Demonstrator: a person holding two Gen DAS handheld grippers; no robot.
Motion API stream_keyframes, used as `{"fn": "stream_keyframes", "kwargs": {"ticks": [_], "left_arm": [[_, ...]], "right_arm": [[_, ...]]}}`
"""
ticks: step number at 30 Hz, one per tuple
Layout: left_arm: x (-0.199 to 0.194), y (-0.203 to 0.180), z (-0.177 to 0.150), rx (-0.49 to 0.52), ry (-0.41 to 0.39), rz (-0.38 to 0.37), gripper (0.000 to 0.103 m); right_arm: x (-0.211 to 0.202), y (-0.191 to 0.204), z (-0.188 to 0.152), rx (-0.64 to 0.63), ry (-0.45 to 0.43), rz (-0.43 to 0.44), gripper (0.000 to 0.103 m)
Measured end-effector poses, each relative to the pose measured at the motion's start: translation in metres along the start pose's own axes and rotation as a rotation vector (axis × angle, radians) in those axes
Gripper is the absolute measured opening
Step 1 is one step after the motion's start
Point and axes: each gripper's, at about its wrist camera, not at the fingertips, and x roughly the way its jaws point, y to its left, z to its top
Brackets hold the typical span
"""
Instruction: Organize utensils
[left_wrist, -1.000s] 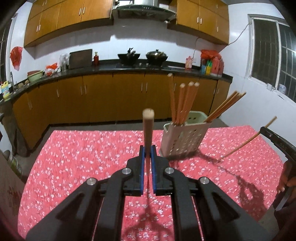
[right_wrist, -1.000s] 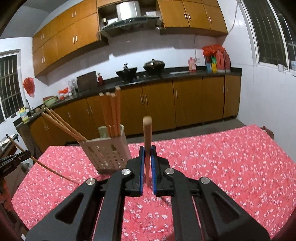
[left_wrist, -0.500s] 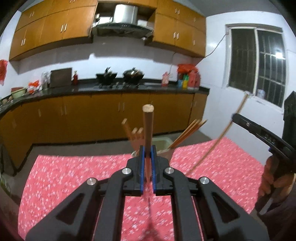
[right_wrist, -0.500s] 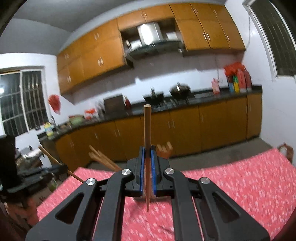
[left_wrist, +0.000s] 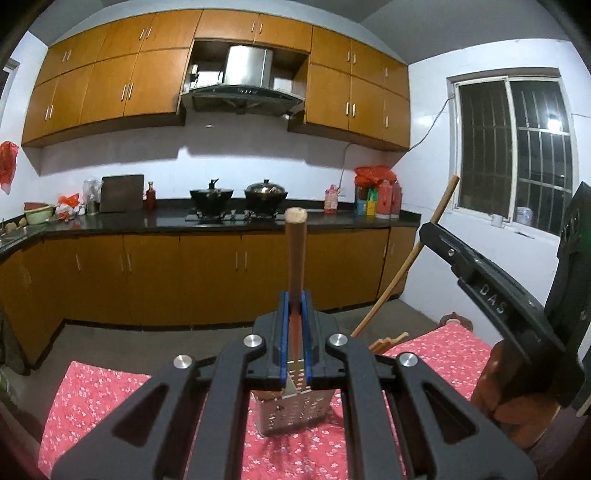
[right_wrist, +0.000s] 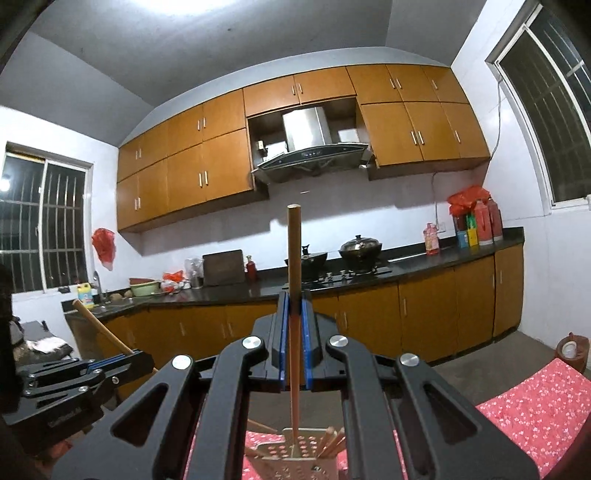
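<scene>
Left wrist view: left gripper (left_wrist: 294, 314) and right gripper (right_wrist: 294, 314) each clamp a chopstick (left_wrist: 295, 258).

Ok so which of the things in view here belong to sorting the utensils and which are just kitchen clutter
Part of the job:
- left gripper, shut on a chopstick
- right gripper, shut on another chopstick
- perforated holder with chopsticks on the red tablecloth

Just lying about:
- two woks
- cutting board
- red bottles

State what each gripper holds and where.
Left gripper and right gripper each pinch one chopstick partway along its shaft.
</scene>
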Motion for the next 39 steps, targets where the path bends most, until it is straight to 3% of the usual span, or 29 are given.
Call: {"fn": "stream_keyframes", "kwargs": {"ticks": [9,24,27,33,39], "left_arm": [[0.038,0.007,-0.019,-0.005,0.077,0.027,0.008],[0.061,0.016,-0.043,-0.016,0.139,0.038,0.008],[0.051,0.018,-0.040,-0.023,0.122,0.040,0.011],[0.011,0.025,-0.030,-0.046,0.048,0.043,0.030],[-0.046,0.028,-0.048,-0.038,-0.005,0.078,0.057]], "right_arm": [[0.033,-0.002,-0.034,0.008,0.086,-0.017,0.007],[0.037,0.003,-0.046,0.005,0.167,0.022,0.010],[0.024,-0.001,-0.038,0.015,0.141,0.018,0.035],[-0.011,-0.011,-0.023,0.042,0.112,0.011,0.048],[-0.061,-0.011,-0.031,0.047,0.133,-0.006,0.078]]}}
